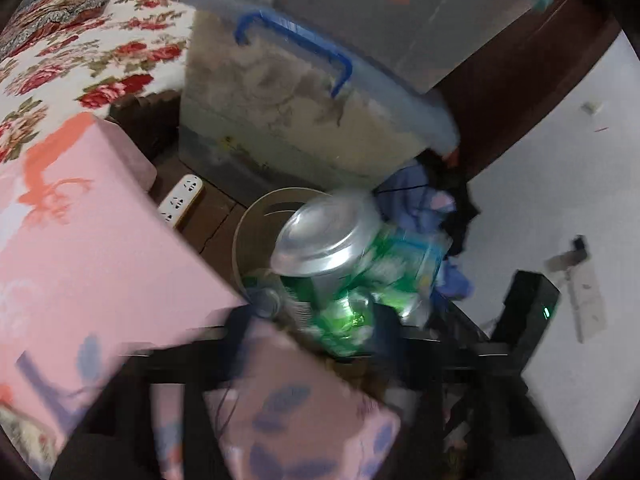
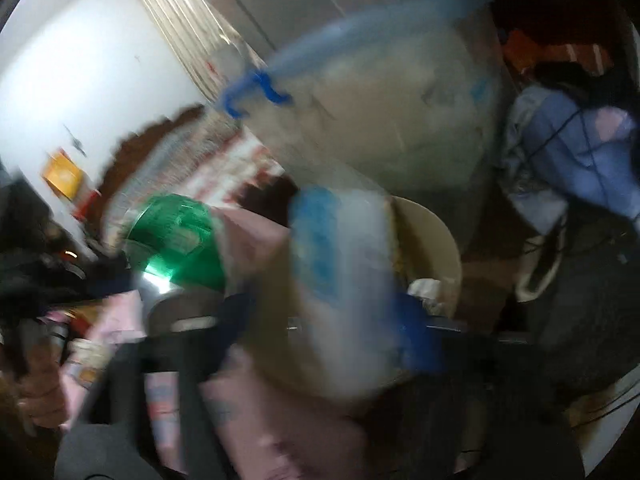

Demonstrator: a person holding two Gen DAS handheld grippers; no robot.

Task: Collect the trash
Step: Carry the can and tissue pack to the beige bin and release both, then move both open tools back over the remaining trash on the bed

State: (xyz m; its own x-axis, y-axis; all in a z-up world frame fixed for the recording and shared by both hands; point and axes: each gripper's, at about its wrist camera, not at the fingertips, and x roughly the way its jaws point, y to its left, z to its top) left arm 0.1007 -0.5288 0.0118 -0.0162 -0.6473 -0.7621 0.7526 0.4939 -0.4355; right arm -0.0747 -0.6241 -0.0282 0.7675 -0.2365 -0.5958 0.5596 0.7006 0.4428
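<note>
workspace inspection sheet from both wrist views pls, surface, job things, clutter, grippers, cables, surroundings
surface: dark floor, mostly covered.
job's things: green can over the round bin, blurred, just in front of the left gripper; blue-and-white wrapper in front of the right gripper, bin behind it.
clutter: pink box, clear storage boxes, blue clothes.
grippers: left gripper and right gripper both open; too blurred to tell if pads touch anything.
cables: power strip on the floor; thin dark cord across the clothes.
surroundings: floral bedspread, white wall.
</note>
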